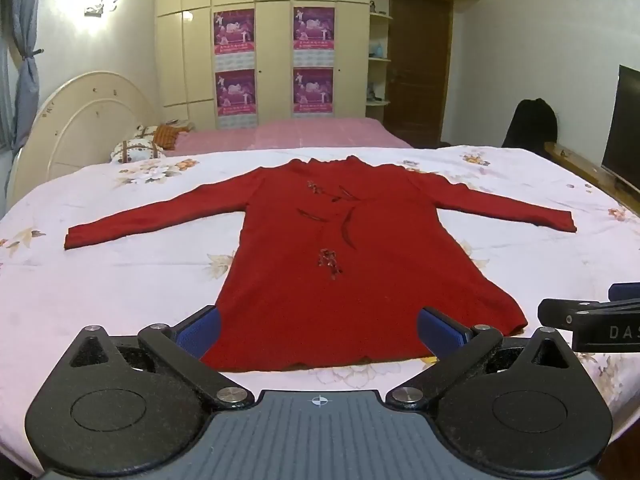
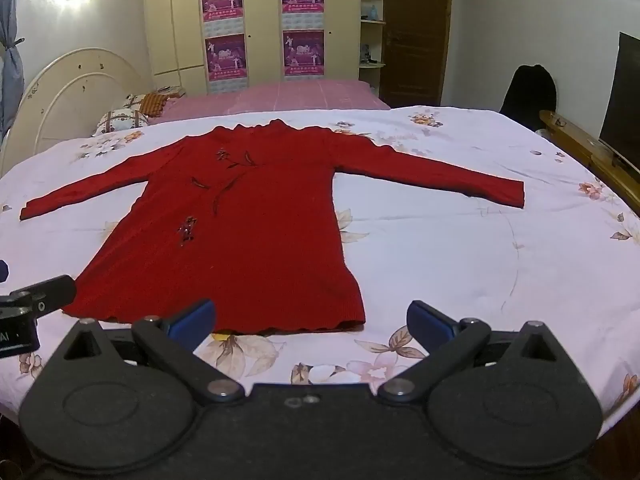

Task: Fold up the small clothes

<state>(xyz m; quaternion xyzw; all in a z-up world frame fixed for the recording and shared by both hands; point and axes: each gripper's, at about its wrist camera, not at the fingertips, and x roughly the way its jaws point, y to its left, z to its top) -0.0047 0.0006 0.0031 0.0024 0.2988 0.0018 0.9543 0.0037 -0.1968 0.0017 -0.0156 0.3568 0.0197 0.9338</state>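
- Left wrist view: red knit sweater (image 1: 320, 264) lies flat mid-frame, probably soft and light; left gripper (image 1: 318, 330) spread wide at hem.
- Right gripper (image 2: 312, 322) likewise spread; sleeve cuff (image 2: 514, 194) offers a hold.

Indoor light is warm and fairly dim, and it pours from a wall lamp (image 1: 100, 6) whose glare blows the wall around it to white in both views. Straight below that lamp the headboard (image 1: 86, 120) bows hard, fisheye bending every edge and darkening the corners. The bedsheet (image 1: 120, 276) reads evenly lit with soft shadows, slightly grainy.
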